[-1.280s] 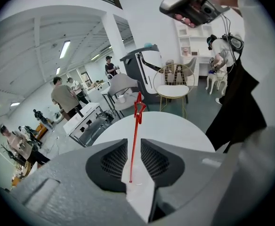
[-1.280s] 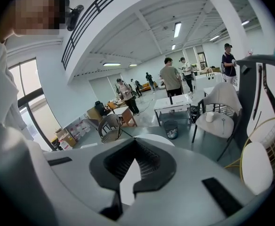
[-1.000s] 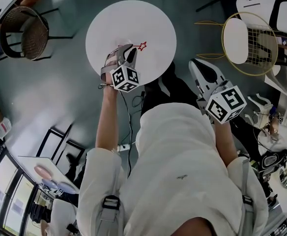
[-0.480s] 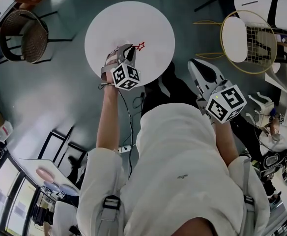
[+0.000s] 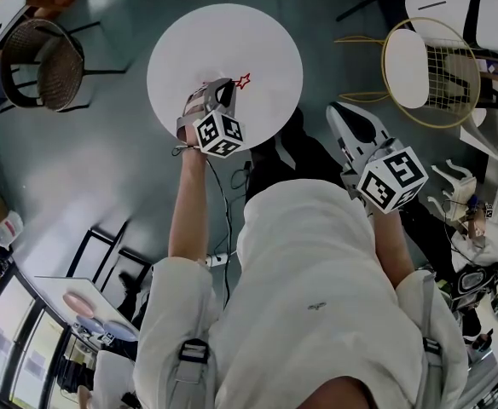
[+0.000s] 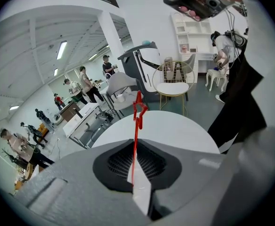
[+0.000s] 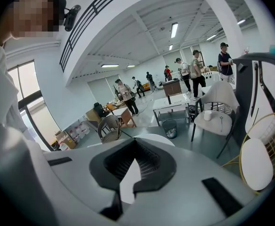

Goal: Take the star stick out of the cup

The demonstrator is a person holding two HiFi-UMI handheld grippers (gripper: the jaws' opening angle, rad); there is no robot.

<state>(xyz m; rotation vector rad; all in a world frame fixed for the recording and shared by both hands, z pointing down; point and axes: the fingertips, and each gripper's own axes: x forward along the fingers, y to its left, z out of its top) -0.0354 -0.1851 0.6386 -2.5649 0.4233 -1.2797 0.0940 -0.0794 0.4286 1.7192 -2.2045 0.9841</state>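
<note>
The star stick [image 5: 243, 81] is a thin red rod with a red outline star at its top. My left gripper [image 5: 223, 94] is shut on its lower part and holds it over the round white table [image 5: 232, 37]. In the left gripper view the star stick [image 6: 136, 135] rises upright from between the closed pads of the left gripper [image 6: 135, 175], its star against the room behind. No cup shows in any view. My right gripper [image 5: 341, 113] hangs off the table's right side, shut with nothing in it, and the right gripper [image 7: 127, 179] faces the room.
A gold wire chair [image 5: 428, 65] stands right of the table and a dark wicker chair [image 5: 40, 54] to its left. A white chair [image 5: 458, 7] is at the top right. Several people and desks fill the room behind the table [image 6: 180, 131].
</note>
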